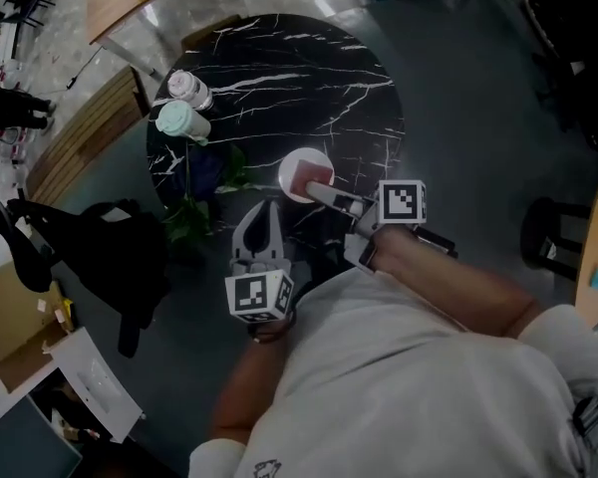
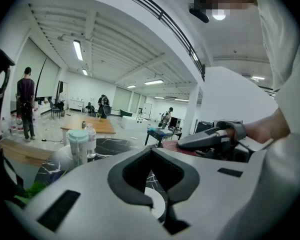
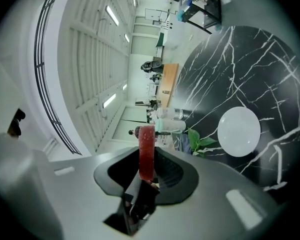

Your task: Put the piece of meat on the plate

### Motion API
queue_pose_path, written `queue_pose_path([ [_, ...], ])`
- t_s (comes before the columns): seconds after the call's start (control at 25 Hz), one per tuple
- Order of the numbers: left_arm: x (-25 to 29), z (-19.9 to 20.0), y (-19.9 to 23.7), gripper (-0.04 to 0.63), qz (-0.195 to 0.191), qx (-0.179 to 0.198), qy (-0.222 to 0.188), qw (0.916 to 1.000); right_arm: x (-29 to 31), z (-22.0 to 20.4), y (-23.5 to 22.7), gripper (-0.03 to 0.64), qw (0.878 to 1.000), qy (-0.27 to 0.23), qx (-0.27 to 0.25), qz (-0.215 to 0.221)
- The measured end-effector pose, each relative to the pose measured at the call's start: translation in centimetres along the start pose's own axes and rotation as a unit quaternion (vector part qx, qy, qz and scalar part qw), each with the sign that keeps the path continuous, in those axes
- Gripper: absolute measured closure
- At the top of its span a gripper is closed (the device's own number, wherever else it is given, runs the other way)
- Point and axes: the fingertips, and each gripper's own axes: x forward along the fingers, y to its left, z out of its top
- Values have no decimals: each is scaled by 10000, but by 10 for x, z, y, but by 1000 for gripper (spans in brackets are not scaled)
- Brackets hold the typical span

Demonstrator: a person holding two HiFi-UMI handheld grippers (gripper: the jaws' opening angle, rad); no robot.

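Right claw (image 3: 147, 170) clamped on meat (image 3: 146, 151); plate (image 3: 239, 131) ahead, open desk (image 3: 240, 69) around, bottles (image 3: 168, 121) and plant (image 3: 198, 140) beside. Left claw (image 2: 157, 186) closed, empty.

We note a round black marble table (image 1: 319, 78). Near its left edge, a mint-lidded cup (image 1: 182, 121) stands just beside a clear bottle (image 1: 189, 89). Leafy plant (image 1: 191, 217) at the near-left rim. Black bag (image 1: 120, 262) on the floor.

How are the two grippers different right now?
The right gripper pinches a red piece of meat; the left gripper has its fingers shut on nothing. The right gripper reaches above the white plate; the left gripper sits back near the edge of the black table. Both carry a marker cube.
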Motion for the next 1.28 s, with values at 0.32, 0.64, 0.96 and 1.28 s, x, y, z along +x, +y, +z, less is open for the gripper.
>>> queue_pose_path([
  [0.32,62,-57,30,589,391,-100,281,9988,25,11,-82,531,9968,530,357,-474],
  [0.64,103,-132,58,589,703,-216,677,9950,48,13,-177,531,9901,679,905,-825],
  [0.96,112,-168,72,589,1028,-434,850,9901,62,1,-234,531,9829,1057,775,-1295],
  [1.28,115,-181,78,589,946,-589,885,9898,72,-12,-251,529,9770,1345,728,-1486],
])
